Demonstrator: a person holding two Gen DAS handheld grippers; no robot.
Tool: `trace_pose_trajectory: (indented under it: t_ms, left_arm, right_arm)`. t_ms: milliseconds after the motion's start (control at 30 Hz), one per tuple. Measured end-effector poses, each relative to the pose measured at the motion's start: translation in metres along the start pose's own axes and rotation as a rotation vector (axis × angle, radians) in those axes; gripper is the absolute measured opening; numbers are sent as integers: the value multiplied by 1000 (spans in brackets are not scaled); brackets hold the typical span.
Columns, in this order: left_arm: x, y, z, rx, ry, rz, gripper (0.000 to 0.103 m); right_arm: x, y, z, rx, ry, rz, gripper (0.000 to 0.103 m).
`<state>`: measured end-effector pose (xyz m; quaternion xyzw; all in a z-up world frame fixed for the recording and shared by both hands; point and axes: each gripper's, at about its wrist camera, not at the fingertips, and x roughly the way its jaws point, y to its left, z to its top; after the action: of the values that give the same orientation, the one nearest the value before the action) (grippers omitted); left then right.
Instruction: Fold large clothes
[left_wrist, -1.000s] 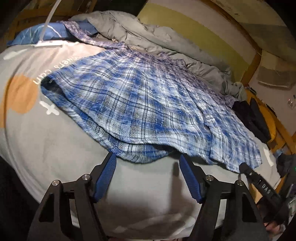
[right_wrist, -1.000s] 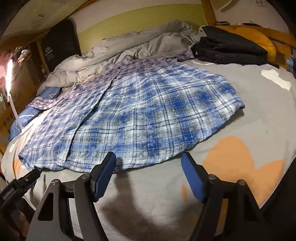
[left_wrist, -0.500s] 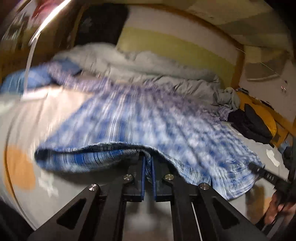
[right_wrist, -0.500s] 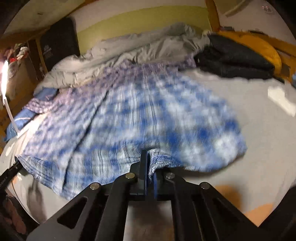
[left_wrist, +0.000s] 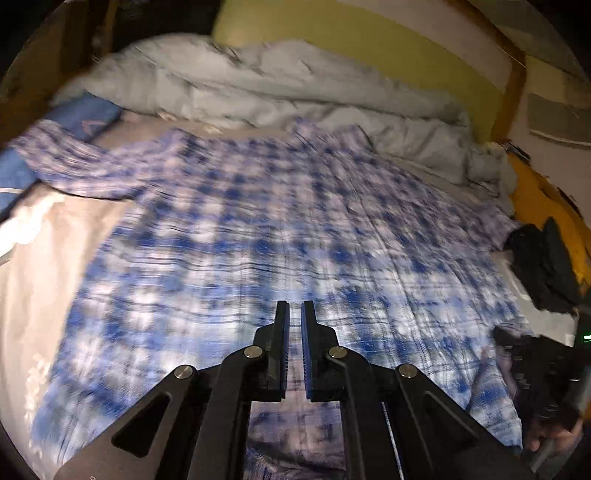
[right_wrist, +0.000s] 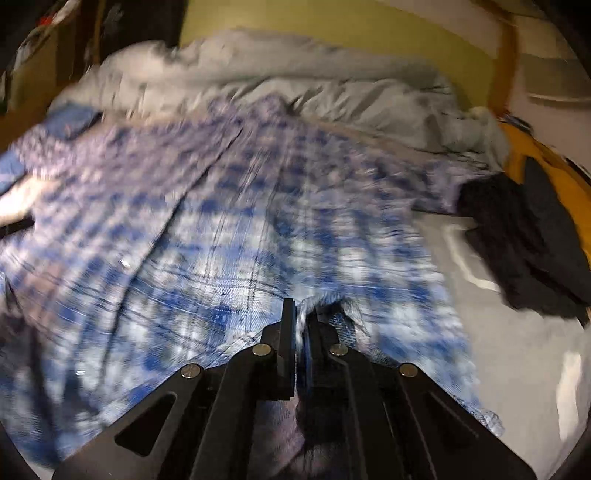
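A large blue and white plaid shirt (left_wrist: 280, 229) lies spread over the bed; it also shows in the right wrist view (right_wrist: 236, 236). Both views are blurred by motion. My left gripper (left_wrist: 294, 314) is shut on the shirt's near hem, with cloth running between and under the fingers. My right gripper (right_wrist: 300, 314) is shut on the near hem too, a bunch of plaid cloth sticking out by its right finger (right_wrist: 314, 332). Both grippers hold the hem lifted over the shirt's body. The right gripper and hand show at the lower right of the left wrist view (left_wrist: 543, 373).
A crumpled grey duvet (left_wrist: 266, 88) lies along the far side by the yellow-green wall. A blue pillow (left_wrist: 85, 118) is at far left. Dark folded clothes (right_wrist: 532, 240) and a yellow item (left_wrist: 535, 195) sit at right. The grey bedsheet (right_wrist: 517, 354) shows at right.
Both grippers went from open before the hem to shut on it. They have since lifted it and carried it forward over the shirt toward the duvet.
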<state>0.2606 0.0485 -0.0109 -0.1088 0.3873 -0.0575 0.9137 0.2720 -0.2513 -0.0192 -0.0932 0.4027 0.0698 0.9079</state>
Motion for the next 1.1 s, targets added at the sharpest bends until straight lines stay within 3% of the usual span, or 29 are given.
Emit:
trace_pose_trajectory:
  t_ms: [67,133,200,267,333,367,400,500,633,800,933,1100]
  left_arm:
    - [-18,-3,-12,57,-48,-74,7]
    - [-38,-14,-31,170,-92,-35,13]
    - [-51,-18,-47,197,-106,-26,27]
    - [-62,-17,-57,182,-107,-32,35]
    - [-76,-15,-66,148,-126,-27,54]
    - [-84,-15,-70,128,-137,-31,69]
    - [-94,-14,-74,110,-153,-43,73]
    - [-117,-20,-85,112,-169,-51,73]
    - [-134,-31,-102,119,-159,-45,74]
    - [-157,-46,-95,128,-180,-20,74]
    - [-187,-57,-74,208,-268,68,74]
    - [-191,-50,-58,237,-253,129,74]
  right_arm:
    - [-8,-12,-8,68,-13,68,5]
    - [-24,-27,-17,134,-45,158,16]
    - [-41,-39,-23,191,-69,185,33]
    - [-58,-46,-27,206,-81,178,34]
    - [-79,-48,-29,206,-120,157,35]
    - [-90,-46,-29,198,-146,140,36]
    - [-98,-45,-26,184,-167,127,37]
    - [-131,-40,-21,168,-242,90,37]
    - [-161,-58,-3,328,-257,247,37]
    - [-190,-53,-1,262,-298,161,47]
    - [-187,-64,-12,245,-249,160,49]
    - [-168,-77,-4,185,-159,141,49]
